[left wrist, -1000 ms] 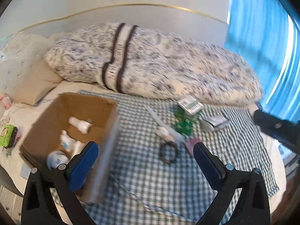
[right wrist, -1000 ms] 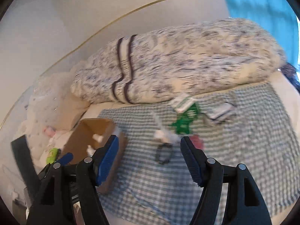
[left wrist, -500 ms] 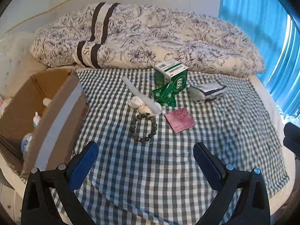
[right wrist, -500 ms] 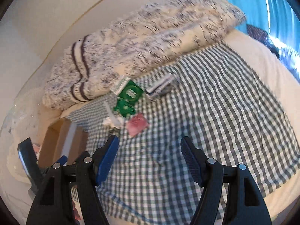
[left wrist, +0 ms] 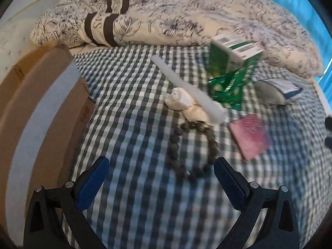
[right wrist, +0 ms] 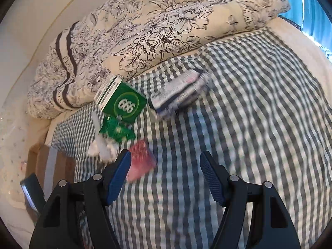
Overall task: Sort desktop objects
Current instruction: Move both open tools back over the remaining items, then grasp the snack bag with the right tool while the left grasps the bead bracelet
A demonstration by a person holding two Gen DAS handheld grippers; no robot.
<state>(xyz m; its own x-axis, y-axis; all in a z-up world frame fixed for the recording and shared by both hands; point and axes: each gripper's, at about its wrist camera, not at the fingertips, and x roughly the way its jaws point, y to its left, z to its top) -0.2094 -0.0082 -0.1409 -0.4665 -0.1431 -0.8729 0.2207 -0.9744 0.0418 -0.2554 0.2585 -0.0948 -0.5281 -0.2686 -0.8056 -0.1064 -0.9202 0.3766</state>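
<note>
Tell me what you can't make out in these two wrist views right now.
- Cardboard box, left wrist view: contents hidden by its flap and the frame edge.
- Bead bracelet, right wrist view: almost entirely behind the right tool.
- Pink card, both views: print lost to motion blur.

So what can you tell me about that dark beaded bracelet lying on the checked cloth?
The bracelet is a closed loop of round, dark brownish-grey beads, dull like stone or wood. It lies flat on the green-and-white checked cloth, just ahead of the left gripper, whose jaws stand open and clear of it. Its far side touches or nearly touches a cream cloth bundle. A pink card lies beside it, apart.
</note>
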